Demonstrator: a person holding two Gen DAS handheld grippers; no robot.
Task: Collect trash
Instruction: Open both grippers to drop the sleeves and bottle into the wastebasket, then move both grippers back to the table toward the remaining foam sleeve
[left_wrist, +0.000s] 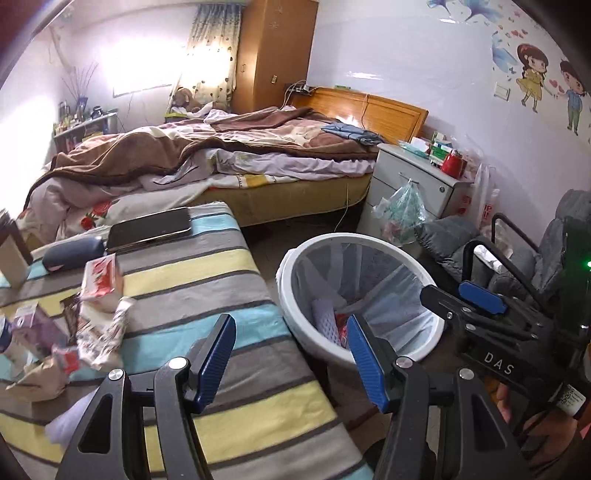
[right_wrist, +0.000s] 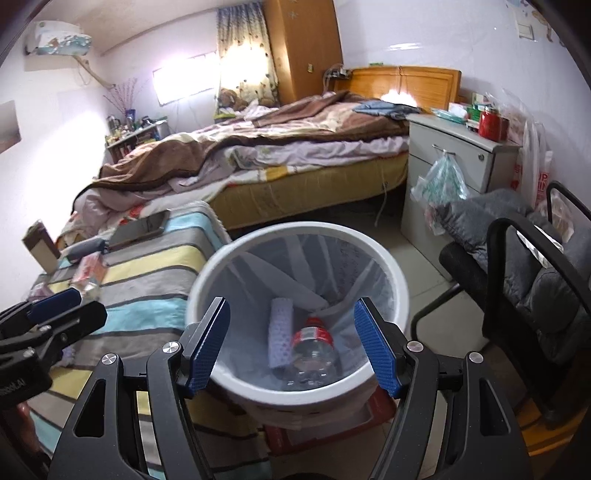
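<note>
Right wrist view: right gripper (right_wrist: 291, 347) wide open, empty, over bin (right_wrist: 399, 280); left gripper (left_wrist: 291, 363) open, empty

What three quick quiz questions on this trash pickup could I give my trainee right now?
1. True or false: the bin already holds a plastic bottle.
2. What lies between the right gripper's blue pads: A) a wrapper, B) nothing, C) the phone?
3. Where does loose trash remain?

Key:
1. True.
2. B; the left gripper is empty too.
3. On the striped cloth, where crumpled wrappers lie.
</note>
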